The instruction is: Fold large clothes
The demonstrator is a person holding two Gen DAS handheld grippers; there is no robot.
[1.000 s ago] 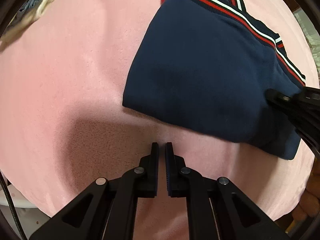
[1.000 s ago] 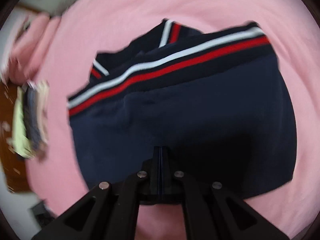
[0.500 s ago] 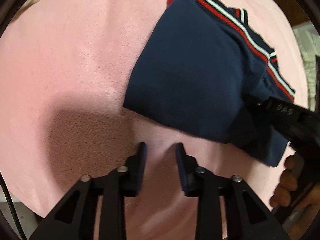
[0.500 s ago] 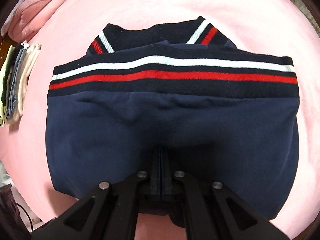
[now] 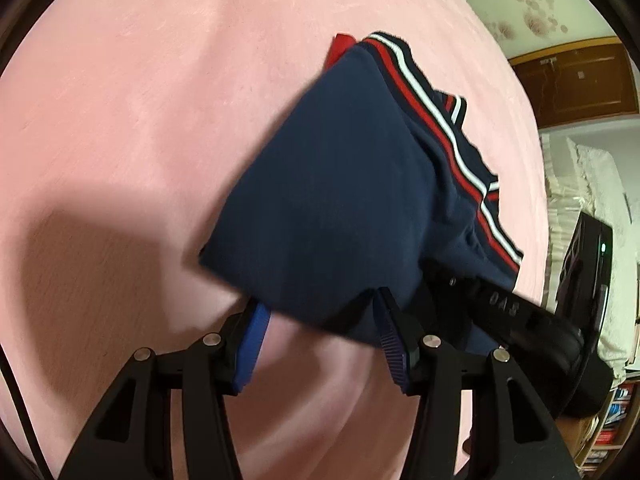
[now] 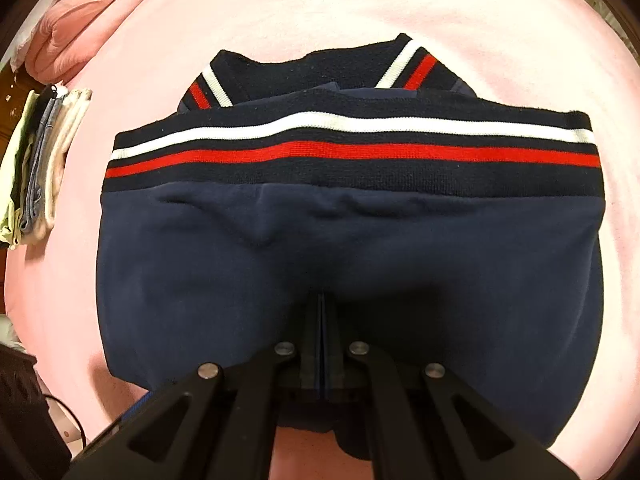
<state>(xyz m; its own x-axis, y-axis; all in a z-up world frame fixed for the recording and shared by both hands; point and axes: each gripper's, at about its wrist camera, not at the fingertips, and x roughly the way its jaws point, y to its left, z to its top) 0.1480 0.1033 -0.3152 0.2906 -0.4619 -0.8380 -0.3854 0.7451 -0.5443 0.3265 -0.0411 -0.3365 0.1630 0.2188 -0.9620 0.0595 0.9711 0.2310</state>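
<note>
A folded navy sweater (image 5: 344, 200) with a red and white striped hem lies on the pink blanket (image 5: 120, 120). In the right wrist view the sweater (image 6: 280, 248) fills the middle, striped hem on the far side. My left gripper (image 5: 318, 312) is open, its blue-padded jaws on either side of the sweater's near edge. My right gripper (image 6: 321, 308) is shut on the sweater's near edge; its black arm (image 5: 520, 312) shows at the right of the left wrist view.
A stack of folded clothes (image 6: 36, 160) and a folded pink quilt (image 6: 88, 12) lie at the blanket's left edge. A wooden cabinet (image 5: 576, 80) and a white cloth-covered surface (image 5: 588, 184) stand beyond the right edge.
My left gripper has opened wide and moved forward and right until its jaws straddle the sweater's near edge. The right gripper stays shut on the sweater.
</note>
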